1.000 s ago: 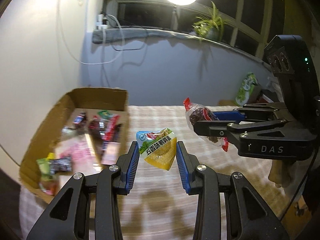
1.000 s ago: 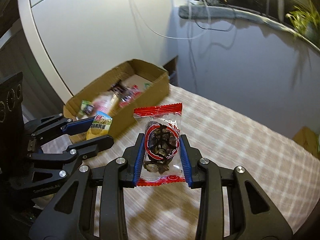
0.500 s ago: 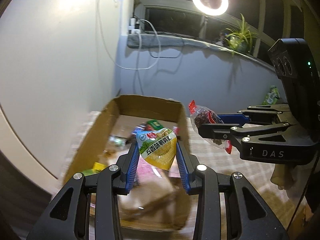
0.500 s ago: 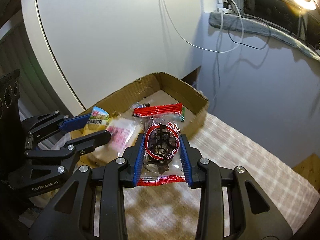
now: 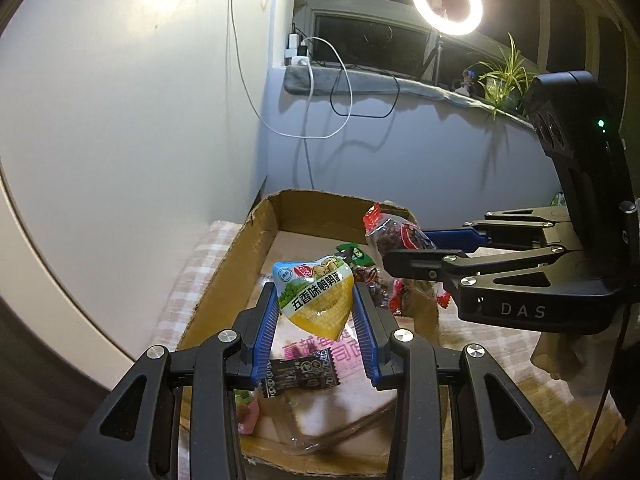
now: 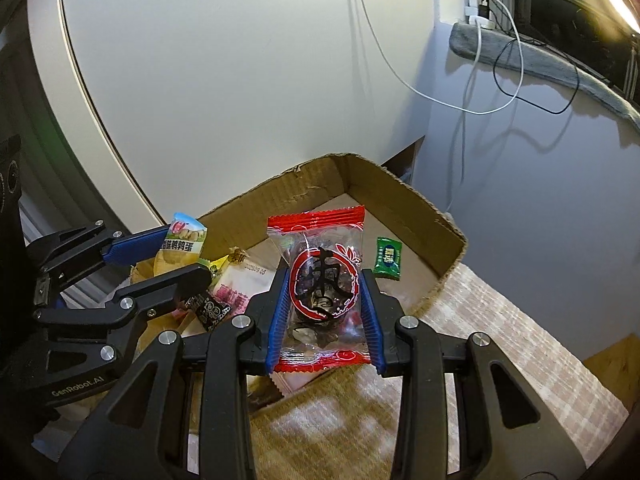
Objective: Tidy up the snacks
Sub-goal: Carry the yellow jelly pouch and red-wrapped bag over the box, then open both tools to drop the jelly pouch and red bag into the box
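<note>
My left gripper (image 5: 316, 300) is shut on a yellow, green and blue quail-egg packet (image 5: 316, 298), held over the open cardboard box (image 5: 240, 256). My right gripper (image 6: 325, 292) is shut on a clear packet of dark dried fruit with red ends (image 6: 320, 284), also above the box (image 6: 404, 196). In the left wrist view the right gripper (image 5: 408, 248) comes in from the right with its red packet (image 5: 390, 240). In the right wrist view the left gripper (image 6: 172, 256) is at the left with the egg packet (image 6: 182, 244).
Inside the box lie several snacks: a black patterned packet (image 5: 300, 372), a pink packet (image 6: 232, 292) and a small green packet (image 6: 387, 258). The box sits on a checked cloth (image 6: 500, 344) beside a white wall. Cables (image 5: 340, 92) hang from a sill.
Both grippers have carried their packets leftwards from above the cloth to above the box. The grips are unchanged.
</note>
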A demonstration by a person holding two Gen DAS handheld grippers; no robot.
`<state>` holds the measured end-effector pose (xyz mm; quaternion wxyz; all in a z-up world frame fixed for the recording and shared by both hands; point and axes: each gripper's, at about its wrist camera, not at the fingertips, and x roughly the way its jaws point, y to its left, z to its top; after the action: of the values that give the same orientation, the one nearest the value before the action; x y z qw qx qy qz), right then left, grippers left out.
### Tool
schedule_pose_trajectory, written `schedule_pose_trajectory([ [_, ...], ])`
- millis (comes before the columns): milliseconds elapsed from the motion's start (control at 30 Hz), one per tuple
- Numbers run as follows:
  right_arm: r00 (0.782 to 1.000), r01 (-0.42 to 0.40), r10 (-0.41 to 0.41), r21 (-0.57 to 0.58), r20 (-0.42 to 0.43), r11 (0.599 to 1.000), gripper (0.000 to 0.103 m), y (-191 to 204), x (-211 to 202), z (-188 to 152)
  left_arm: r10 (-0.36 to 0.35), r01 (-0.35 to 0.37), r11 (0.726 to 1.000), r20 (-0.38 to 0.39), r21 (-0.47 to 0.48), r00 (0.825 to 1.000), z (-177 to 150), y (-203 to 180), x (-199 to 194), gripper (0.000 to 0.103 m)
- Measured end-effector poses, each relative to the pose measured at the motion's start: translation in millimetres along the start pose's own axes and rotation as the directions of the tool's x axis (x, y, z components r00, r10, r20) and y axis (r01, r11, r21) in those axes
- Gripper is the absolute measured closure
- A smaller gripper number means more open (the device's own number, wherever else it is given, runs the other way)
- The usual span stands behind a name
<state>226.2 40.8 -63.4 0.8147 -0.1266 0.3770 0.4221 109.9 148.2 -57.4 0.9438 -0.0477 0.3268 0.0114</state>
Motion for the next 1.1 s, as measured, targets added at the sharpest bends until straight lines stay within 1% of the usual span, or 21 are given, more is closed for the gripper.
schedule_pose_trajectory([
  [233, 1.0, 0.008, -0.008, 0.0, -0.024, 1.0, 0.068, -5, 10, 0, 0.002, -0.002, 1.0, -0.015, 0.004, 1.0, 1, 0, 8, 0.067],
  [500, 0.999, 0.026, -0.026, 0.002, -0.034, 1.0, 0.068, -11, 12, 1, 0.012, -0.013, 1.0, -0.023, -0.003, 1.0, 2, 2, 14, 0.062],
  [600, 0.999, 0.033, -0.033, -0.001, -0.034, 0.999, 0.066, -11, 12, 1, 0.016, -0.017, 1.0, -0.021, -0.003, 1.0, 2, 2, 15, 0.062],
  [667, 0.999, 0.042, -0.042, -0.002, -0.03, 0.999, 0.063, -11, 12, 1, 0.02, -0.02, 1.0, -0.022, -0.004, 1.0, 1, 3, 15, 0.062],
  [733, 0.999, 0.048, -0.048, 0.0, -0.023, 0.999, 0.053, -11, 11, 2, 0.023, -0.023, 1.0, -0.02, -0.005, 1.0, 1, 3, 14, 0.061],
  [767, 0.999, 0.05, -0.05, -0.001, -0.019, 0.999, 0.051, -11, 10, 2, 0.025, -0.025, 1.0, -0.019, -0.007, 1.0, 1, 3, 14, 0.06],
  [800, 0.999, 0.052, -0.052, -0.002, -0.016, 0.999, 0.047, -11, 9, 2, 0.027, -0.027, 1.0, -0.017, -0.008, 0.999, 1, 4, 13, 0.053],
  [833, 0.998, 0.055, -0.055, -0.004, -0.015, 0.998, 0.041, -10, 9, 3, 0.028, -0.029, 1.0, -0.014, -0.009, 0.999, 1, 4, 13, 0.049],
  [867, 0.998, 0.058, -0.058, -0.006, -0.013, 0.998, 0.039, -10, 8, 3, 0.032, -0.032, 0.999, -0.01, -0.009, 0.999, 1, 4, 12, 0.043],
  [967, 0.998, 0.063, -0.063, -0.009, -0.007, 0.998, 0.037, -9, 7, 3, 0.037, -0.038, 0.999, -0.008, -0.005, 0.999, 1, 5, 12, 0.041],
  [1000, 0.998, 0.068, -0.068, -0.008, -0.004, 0.998, 0.031, -9, 6, 3, 0.039, -0.039, 0.999, -0.008, -0.003, 0.999, 1, 4, 12, 0.038],
  [1033, 0.997, 0.072, -0.072, -0.008, -0.001, 0.997, 0.022, -9, 6, 4, 0.04, -0.04, 0.999, -0.009, -0.002, 0.999, 1, 5, 12, 0.037],
  [1100, 0.996, 0.085, -0.084, -0.004, 0.012, 0.996, 0.015, -10, 3, 4, 0.043, -0.043, 0.999, -0.008, -0.002, 0.999, 1, 5, 11, 0.035],
])
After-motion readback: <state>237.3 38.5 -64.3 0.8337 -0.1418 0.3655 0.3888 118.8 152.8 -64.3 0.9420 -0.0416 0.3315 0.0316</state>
